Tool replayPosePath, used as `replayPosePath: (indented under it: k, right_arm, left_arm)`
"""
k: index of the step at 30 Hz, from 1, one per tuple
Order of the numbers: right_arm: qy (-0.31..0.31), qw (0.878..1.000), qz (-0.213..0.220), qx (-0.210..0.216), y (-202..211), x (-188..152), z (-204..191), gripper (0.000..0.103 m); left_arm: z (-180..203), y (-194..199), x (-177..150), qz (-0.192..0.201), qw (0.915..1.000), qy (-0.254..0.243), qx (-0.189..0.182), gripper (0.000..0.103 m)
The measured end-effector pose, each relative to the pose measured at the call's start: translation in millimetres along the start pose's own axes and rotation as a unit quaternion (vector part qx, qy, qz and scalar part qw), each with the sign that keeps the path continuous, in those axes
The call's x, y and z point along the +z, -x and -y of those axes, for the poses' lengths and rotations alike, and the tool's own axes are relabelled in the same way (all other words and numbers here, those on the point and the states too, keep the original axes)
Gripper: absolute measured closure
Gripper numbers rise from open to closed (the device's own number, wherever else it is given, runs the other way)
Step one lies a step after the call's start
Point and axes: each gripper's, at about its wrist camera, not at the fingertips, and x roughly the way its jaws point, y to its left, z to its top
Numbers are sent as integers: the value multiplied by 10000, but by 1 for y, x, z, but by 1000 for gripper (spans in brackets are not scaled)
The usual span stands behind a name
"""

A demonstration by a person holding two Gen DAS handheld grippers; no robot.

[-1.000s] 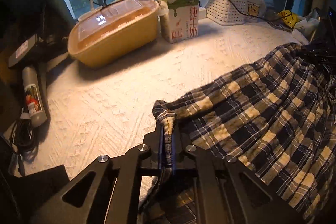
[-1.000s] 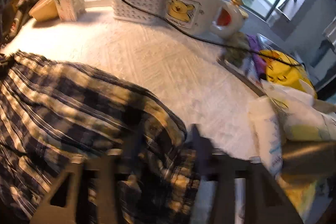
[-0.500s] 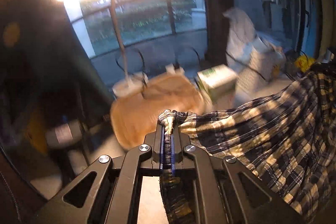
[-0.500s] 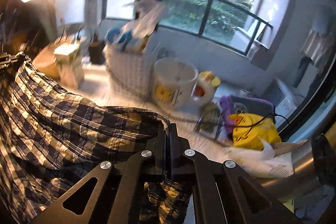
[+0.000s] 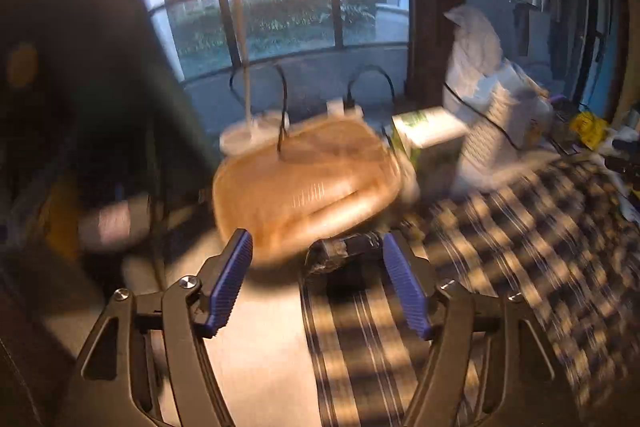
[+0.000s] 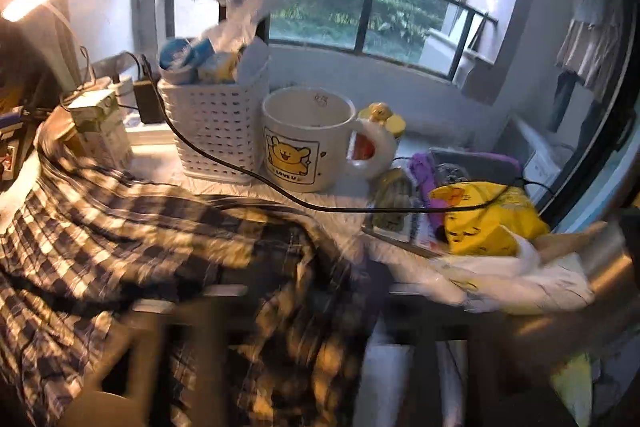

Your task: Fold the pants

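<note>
Left tongs (image 5: 318, 275) seen with blue pads (image 5: 232, 281) spread wide and still parting, gripping nothing. Bunched corner of the plaid pants (image 5: 500, 247) caught between the pads, nearer the right-hand one, touching neither as far as the blur allowed. Rest of the cloth spread away to the right of those tongs and down beneath them over the pale bench (image 5: 264, 355). Ahead of the left tongs, a tan lidded container (image 5: 308, 183); just right of it a green-and-white milk carton (image 5: 430, 139), then a white perforated basket (image 5: 490, 131). Right tongs (image 6: 304, 307) badly smeared by motion, their jaws likewise opening, dark fingers well apart on either side of a plaid fold; could not tell whether either finger touched it. From those tongs, plaid cloth heaped leftward across the bench. Beyond them, the white basket and a white mug with a yellow bear (image 6: 306, 141), side by side, a black cable (image 6: 248, 173) trailing across in front of both. To the right of those tongs, a yellow bag (image 6: 484, 219).
</note>
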Motion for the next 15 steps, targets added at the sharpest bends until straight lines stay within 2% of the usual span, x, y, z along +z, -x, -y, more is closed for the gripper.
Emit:
replayPosePath:
  k: [2, 4, 7, 10, 15]
  right_arm:
    - [-108, 9998, 114, 155, 19, -10, 2, 22]
    - [-165, 9995, 21, 261, 31, -20, 3, 22]
    - [-284, 9989, -192, 307, 47, -45, 1, 22]
    - [-457, 9975, -411, 362, 63, -77, -1, 22]
    - [-786, 9939, -670, 385, 95, -128, 4, 21]
  left_arm:
    - [-2, 7, -21, -299, 9993, 134, -196, 31]
    - [1, 10, -47, -696, 9966, 203, -393, 31]
    - [11, 9, -79, -1176, 9923, 136, -365, 31]
    - [17, 25, -102, -1326, 9893, 344, -498, 31]
    - [17, 61, -127, -1227, 9855, 865, -790, 31]
